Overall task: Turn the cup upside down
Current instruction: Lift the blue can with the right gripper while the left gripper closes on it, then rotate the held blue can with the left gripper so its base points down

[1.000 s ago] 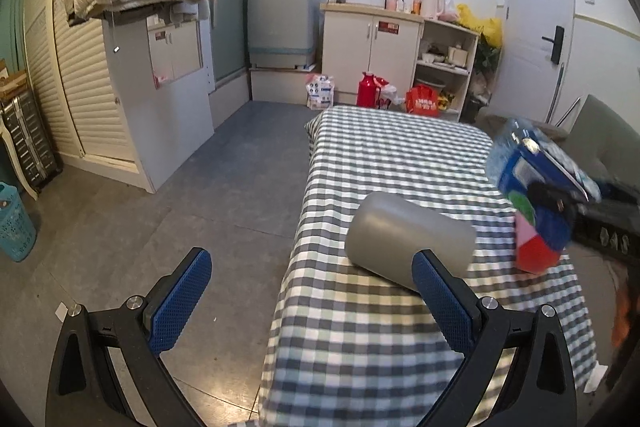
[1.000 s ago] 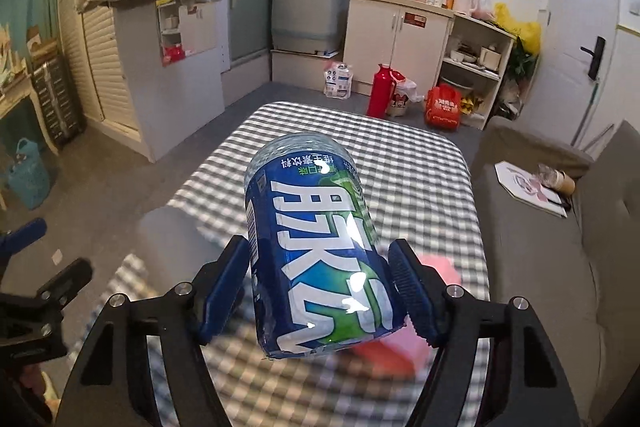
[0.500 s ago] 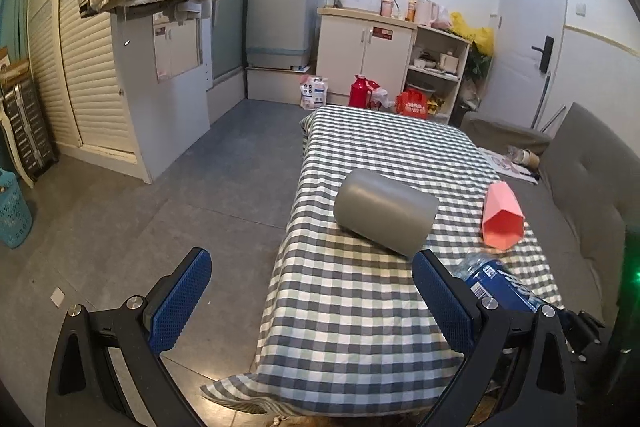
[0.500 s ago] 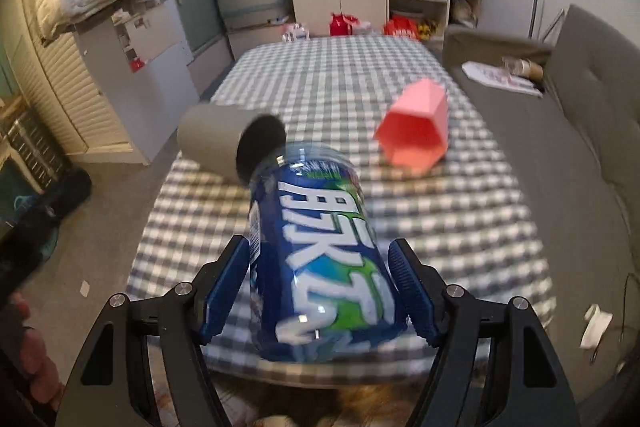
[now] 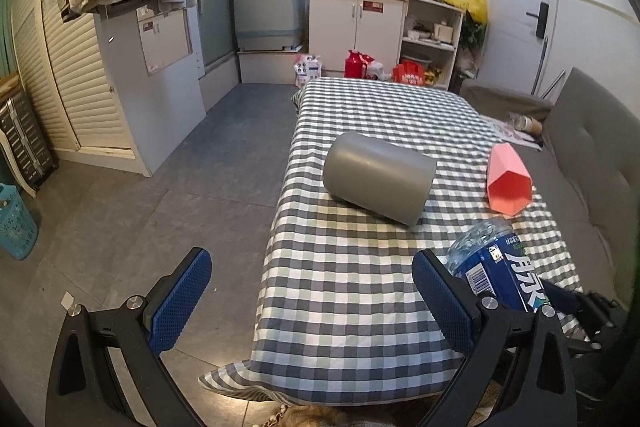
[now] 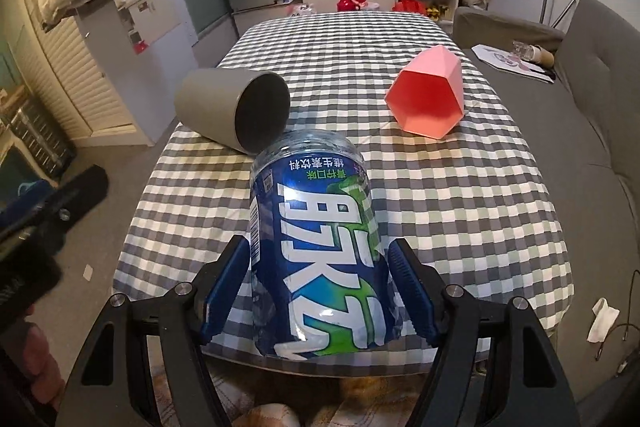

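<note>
While the right gripper was clamped on a blue-labelled bottle held over the near edge of the checked table, the left gripper hung wide open and empty beside the table's left side. Two cups lay on their sides: a grey cup near the left edge, mouth toward the right gripper, and a pink faceted cup well apart to its right. The grey one looked light, rigid and smooth (likely to roll), so gripping across its wall near mid-body seemed safest.
</note>
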Tool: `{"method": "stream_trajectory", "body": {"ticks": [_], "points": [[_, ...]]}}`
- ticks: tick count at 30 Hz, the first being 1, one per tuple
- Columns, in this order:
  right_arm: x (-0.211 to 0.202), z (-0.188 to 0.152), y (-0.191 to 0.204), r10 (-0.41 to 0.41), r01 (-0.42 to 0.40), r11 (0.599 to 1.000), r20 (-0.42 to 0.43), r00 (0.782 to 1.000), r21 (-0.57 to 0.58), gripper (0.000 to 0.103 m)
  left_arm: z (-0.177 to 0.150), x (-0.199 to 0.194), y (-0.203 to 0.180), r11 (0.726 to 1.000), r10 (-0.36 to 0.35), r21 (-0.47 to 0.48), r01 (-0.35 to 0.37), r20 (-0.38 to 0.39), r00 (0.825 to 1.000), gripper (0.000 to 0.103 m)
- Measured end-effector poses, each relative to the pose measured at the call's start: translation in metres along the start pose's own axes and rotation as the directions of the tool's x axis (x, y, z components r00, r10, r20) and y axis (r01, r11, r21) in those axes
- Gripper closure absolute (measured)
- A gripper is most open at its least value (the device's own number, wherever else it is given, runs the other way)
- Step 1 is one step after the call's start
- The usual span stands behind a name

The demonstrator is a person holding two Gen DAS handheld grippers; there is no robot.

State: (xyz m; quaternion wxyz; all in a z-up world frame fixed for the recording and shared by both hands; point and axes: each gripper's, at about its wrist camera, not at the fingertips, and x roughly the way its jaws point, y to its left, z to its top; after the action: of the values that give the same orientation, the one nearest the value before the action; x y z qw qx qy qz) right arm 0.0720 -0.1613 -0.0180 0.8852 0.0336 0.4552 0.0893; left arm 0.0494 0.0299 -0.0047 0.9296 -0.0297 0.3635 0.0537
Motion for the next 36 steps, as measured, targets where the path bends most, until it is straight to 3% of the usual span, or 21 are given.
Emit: {"method": "stream_trajectory", "body": {"ticks": [5, 7, 10, 14, 17, 24, 36], "points": [[-0.035, 0.006, -0.013, 0.030, -0.030, 0.999, 0.046, 0.998, 0.015, 0.010, 0.000, 0.000, -0.009, 0.999, 0.022, 0.047, -0.021, -0.017, 1.000, 0.000], [-0.048, 0.009, -0.022, 0.019, -0.020, 1.000, 0.072, 0.997, 0.010, 0.010, -0.002, 0.000, -0.014, 0.998, 0.022, 0.057, -0.020, -0.038, 0.999, 0.000], [-0.063, 0.013, -0.038, 0.001, -0.003, 1.000, 0.104, 0.995, 0.017, 0.010, -0.003, -0.001, -0.026, 0.998, -0.003, 0.066, 0.007, -0.064, 0.998, 0.000], [-0.076, 0.016, -0.069, -0.071, 0.067, 0.997, 0.131, 0.989, 0.035, 0.010, 0.004, -0.001, -0.046, 0.995, -0.088, 0.034, 0.093, -0.122, 0.989, 0.000], [-0.076, 0.019, -0.084, -0.112, 0.111, 0.994, 0.126, 0.986, 0.014, 0.010, 0.015, 0.001, -0.070, 0.992, -0.105, 0.059, 0.115, -0.157, 0.982, 0.000], [-0.070, 0.029, -0.106, -0.107, 0.113, 0.993, 0.138, 0.985, -0.037, 0.010, 0.021, 0.017, -0.119, 0.983, -0.112, 0.119, 0.142, -0.232, 0.966, 0.000], [-0.036, 0.030, -0.121, -0.104, 0.110, 0.993, 0.128, 0.986, -0.037, 0.010, 0.017, 0.075, -0.129, 0.986, -0.121, 0.061, 0.155, -0.377, 0.918, 0.002]]}}
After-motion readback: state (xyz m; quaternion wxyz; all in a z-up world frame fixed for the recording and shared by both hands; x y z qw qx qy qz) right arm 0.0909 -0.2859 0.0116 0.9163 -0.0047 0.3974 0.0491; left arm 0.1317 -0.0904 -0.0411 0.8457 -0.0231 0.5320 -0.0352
